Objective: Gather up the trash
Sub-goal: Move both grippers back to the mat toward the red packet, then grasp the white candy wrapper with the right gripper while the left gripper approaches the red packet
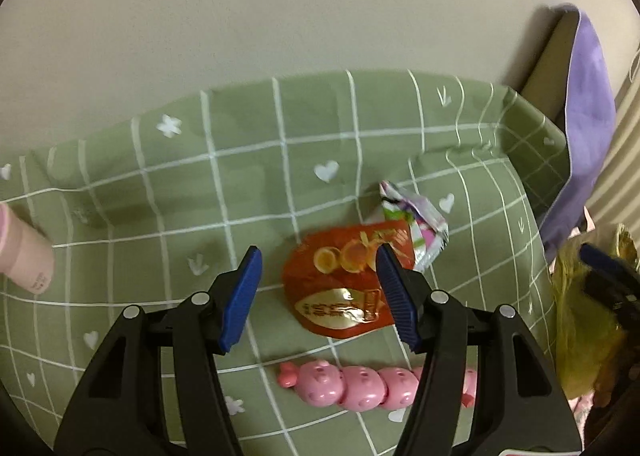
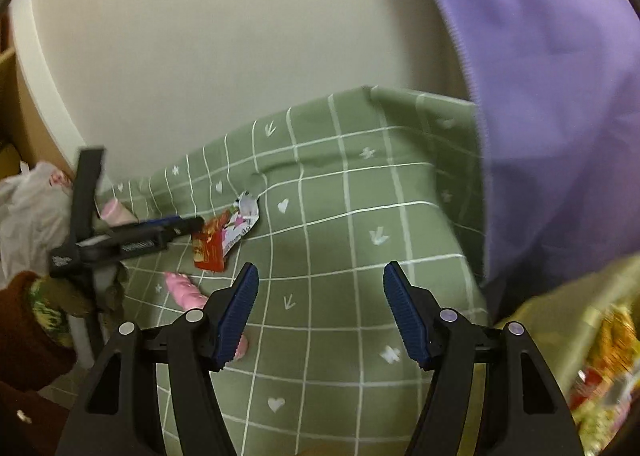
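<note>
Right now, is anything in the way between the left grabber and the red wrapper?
No, nothing visible blocks it. The left gripper is open just above the red wrapper, with only green tablecloth around it. The pink pig toy lies nearer the camera, beside the path.

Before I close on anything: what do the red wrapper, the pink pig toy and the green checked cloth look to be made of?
Red wrapper: probably thin foil-lined plastic film, glossy; it is creased and has a shiny gold label.
Pink pig toy: seemingly hard moulded plastic, smooth with soft highlights, in rounded linked segments.
Green checked cloth: likely woven fabric, matte; it wrinkles and folds at the edges.
</note>
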Available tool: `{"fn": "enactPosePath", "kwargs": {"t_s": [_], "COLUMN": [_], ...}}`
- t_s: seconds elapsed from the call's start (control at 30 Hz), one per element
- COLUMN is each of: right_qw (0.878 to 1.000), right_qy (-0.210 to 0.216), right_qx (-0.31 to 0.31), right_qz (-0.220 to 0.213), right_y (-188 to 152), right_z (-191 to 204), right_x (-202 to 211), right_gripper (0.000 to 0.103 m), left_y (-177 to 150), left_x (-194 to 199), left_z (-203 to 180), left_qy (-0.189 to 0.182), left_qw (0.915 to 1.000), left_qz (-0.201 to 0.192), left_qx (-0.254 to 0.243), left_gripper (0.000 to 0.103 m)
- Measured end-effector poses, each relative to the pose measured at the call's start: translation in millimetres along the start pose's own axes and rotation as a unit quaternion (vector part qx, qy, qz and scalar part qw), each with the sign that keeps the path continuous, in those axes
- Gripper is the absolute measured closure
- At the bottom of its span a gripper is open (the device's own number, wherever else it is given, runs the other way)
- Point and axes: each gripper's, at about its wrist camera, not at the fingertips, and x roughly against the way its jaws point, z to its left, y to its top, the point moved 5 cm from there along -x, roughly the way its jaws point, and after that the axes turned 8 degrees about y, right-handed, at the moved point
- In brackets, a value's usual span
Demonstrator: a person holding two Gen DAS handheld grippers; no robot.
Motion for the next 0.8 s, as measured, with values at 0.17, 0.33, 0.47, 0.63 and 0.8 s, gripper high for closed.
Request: {"fn": "enactPosePath", "kwargs": {"t_s": [0.17, 0.33, 0.47, 0.63, 0.8], "right_qw": [0.999, 0.997, 0.993, 0.987, 0.995], "right_qy": [0.034, 0.067, 0.093, 0.137, 0.089], "right_qx": [0.01, 0.007, -0.011, -0.012, 0.021], "right_qz": [0.026, 0.039, 0.068, 0.081, 0.044], "right_y": [12.7, 34.1, 38.2, 31.1, 30.0], "right_z": [14.2, 30.8, 35.9, 49.6, 49.4], "right_x": [-48.2, -100.8, -136.2, -138.8, -95.9], "right_gripper": [0.041, 0.053, 0.068, 0.09, 0.09], "left_y": [-10.7, -27.6, -37.2, -42.7, -41.3], "left_x": [29.1, 50.4, 65.5, 69.0, 51.4], "left_z": [31.8, 60.4, 76.7, 89.6, 77.9], "left_qy": [0.015, 0.038, 0.063, 0.065, 0.036], "left_qw": [0.9987, 0.997, 0.996, 0.9953, 0.9974], "left_qz": [-0.017, -0.009, -0.006, 0.002, 0.016], "left_qx": [0.046, 0.067, 0.063, 0.071, 0.06], "left_gripper": [0.047, 0.047, 0.047, 0.047, 0.047]}}
